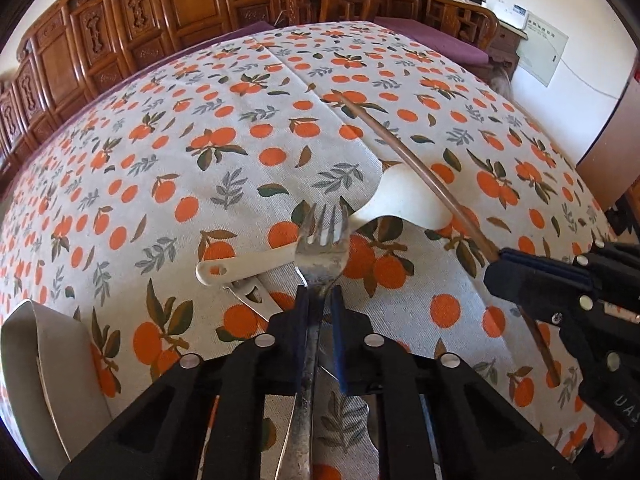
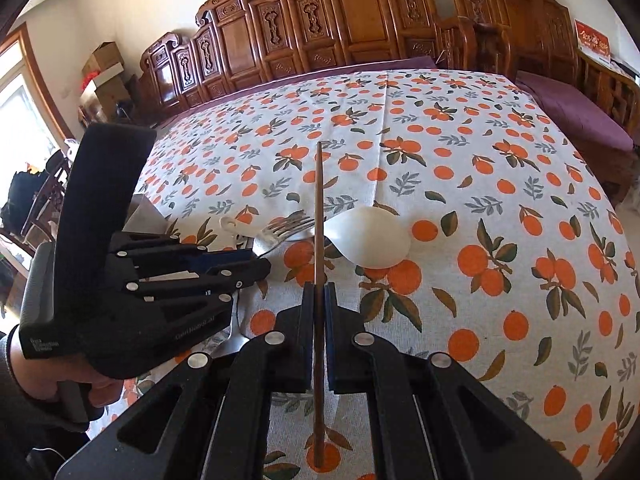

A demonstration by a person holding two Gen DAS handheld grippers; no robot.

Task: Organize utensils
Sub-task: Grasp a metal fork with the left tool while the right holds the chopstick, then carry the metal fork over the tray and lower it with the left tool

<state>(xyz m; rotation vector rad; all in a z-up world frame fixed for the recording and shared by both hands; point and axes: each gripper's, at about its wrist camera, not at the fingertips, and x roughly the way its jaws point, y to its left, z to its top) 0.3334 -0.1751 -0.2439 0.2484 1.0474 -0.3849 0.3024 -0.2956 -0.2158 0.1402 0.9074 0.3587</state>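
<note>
- I am holding a metal fork (image 1: 320, 248) in my left gripper (image 1: 320, 300), its fingers pressed tight on the fork's neck, tines pointing forward and lifted over the tablecloth (image 1: 160, 152).
- I am clamping a brown chopstick (image 2: 319, 216) in my right gripper (image 2: 319, 292), the fingers closed on its shaft; the stick is pointing straight ahead above the cloth.
- A white plastic spoon (image 1: 400, 200) is lying flat just beyond both tips, its handle running under the fork's tines and its bowl passing beneath the chopstick.
- Another metal utensil (image 1: 252, 300) is lying on the cloth just below the spoon's handle; I cannot tell what kind it is.
- A grey container (image 1: 36, 344) is sitting at the near left edge of the table, beside my left gripper.
- Beyond the spoon, patterned cloth is stretching wide to the far edge, where carved wooden chairs (image 2: 360, 12) are lining the table.
</note>
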